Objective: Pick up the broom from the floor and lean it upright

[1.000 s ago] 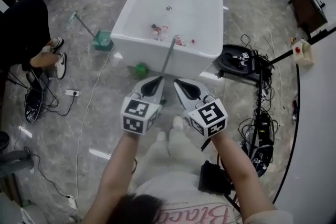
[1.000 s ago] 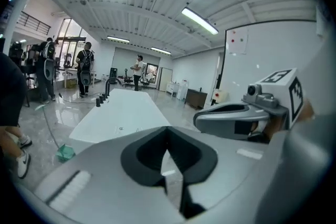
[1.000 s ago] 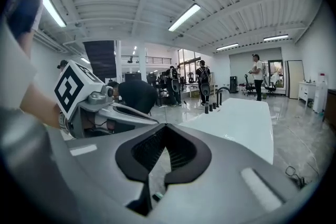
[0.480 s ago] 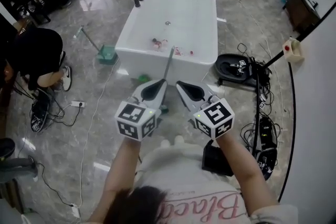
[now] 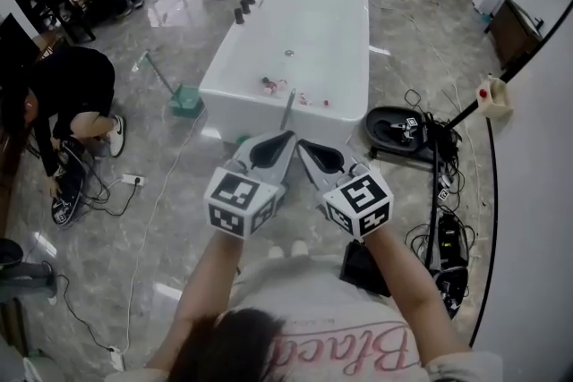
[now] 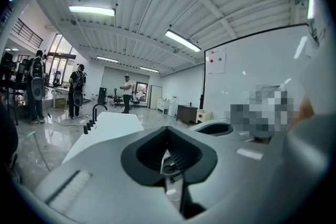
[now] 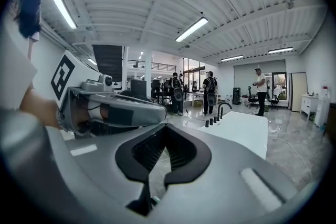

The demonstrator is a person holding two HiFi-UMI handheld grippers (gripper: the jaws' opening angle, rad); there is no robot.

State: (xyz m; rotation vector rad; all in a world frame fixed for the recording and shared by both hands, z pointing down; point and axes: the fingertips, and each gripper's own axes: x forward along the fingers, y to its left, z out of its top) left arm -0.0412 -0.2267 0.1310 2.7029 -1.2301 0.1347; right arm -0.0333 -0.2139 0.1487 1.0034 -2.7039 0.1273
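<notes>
left gripper (image 5: 286,137) looks pinched shut on the thin grey-handled broom (image 5: 288,110), which stands against the white bathtub (image 5: 260,107). right gripper (image 5: 301,142) is closed too, fingers empty. we'd seat the handle on the rim before letting go.

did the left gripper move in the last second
Yes, the left gripper rose: its tips now overlap the bathtub's front wall, earlier below it.

The broom (image 5: 288,107) is seen before the bathtub's (image 5: 340,116) near end, a dustpan (image 5: 185,97) on the floor (image 5: 161,183) to its left.
</notes>
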